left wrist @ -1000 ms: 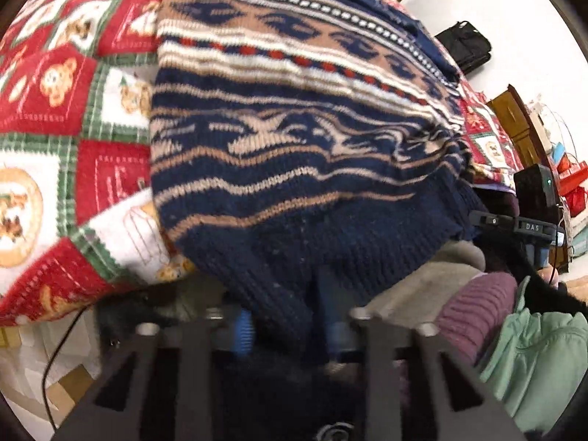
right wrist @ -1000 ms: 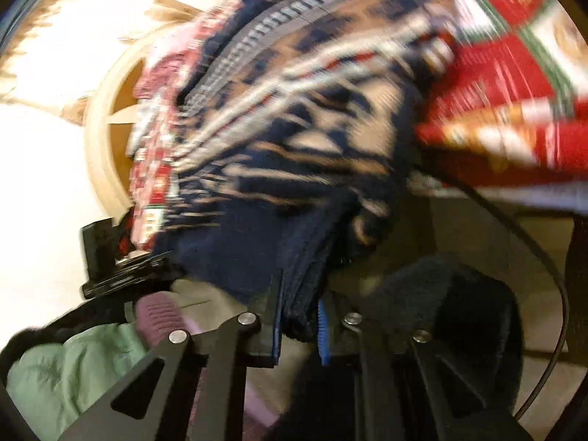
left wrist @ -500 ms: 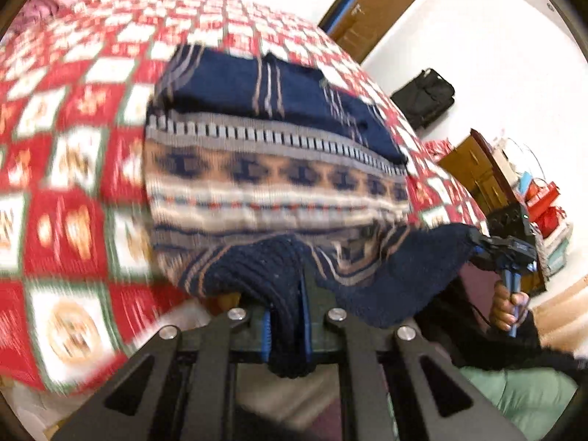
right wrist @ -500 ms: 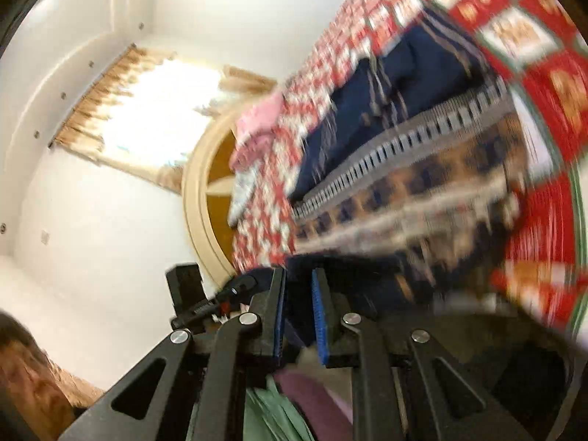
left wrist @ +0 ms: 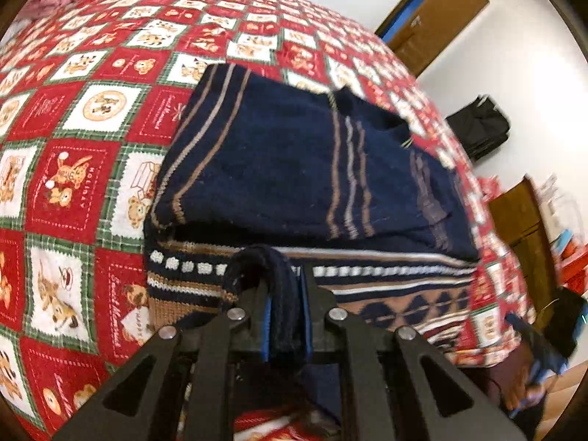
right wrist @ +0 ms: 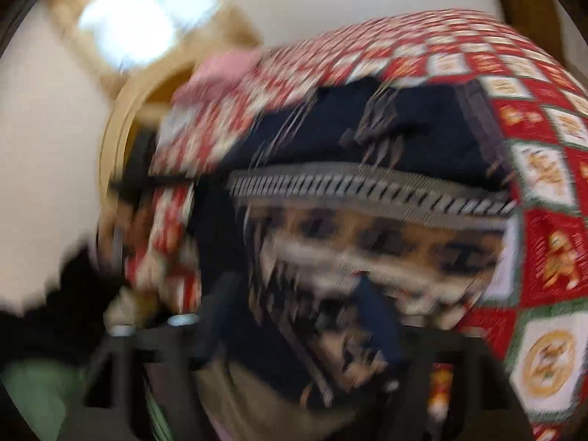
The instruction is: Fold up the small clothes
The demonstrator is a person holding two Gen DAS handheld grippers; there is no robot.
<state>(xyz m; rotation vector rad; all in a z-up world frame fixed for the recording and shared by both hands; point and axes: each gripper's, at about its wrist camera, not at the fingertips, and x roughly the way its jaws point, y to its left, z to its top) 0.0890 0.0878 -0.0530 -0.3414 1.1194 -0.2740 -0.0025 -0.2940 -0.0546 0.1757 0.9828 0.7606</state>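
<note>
Navy patterned sweater (left wrist: pixel 305 169) is laid folded on the red checked quilt (left wrist: pixel 73 154), sleeves across its far half. Left gripper (left wrist: pixel 288 316) is clamped on the near hem, raised off the quilt. Right gripper (right wrist: pixel 294 330): jaws have just been opening, now spread wide; knit lies between them, blurred, contact not discernible.

One sweater (left wrist: pixel 294 169) lies on one quilt (left wrist: pixel 73 169). Two grippers are visible, the left gripper (left wrist: pixel 286 316) and the right gripper (right wrist: pixel 294 334). One door (left wrist: pixel 437 18) and one black bag (left wrist: pixel 481 128) are also visible.
</note>
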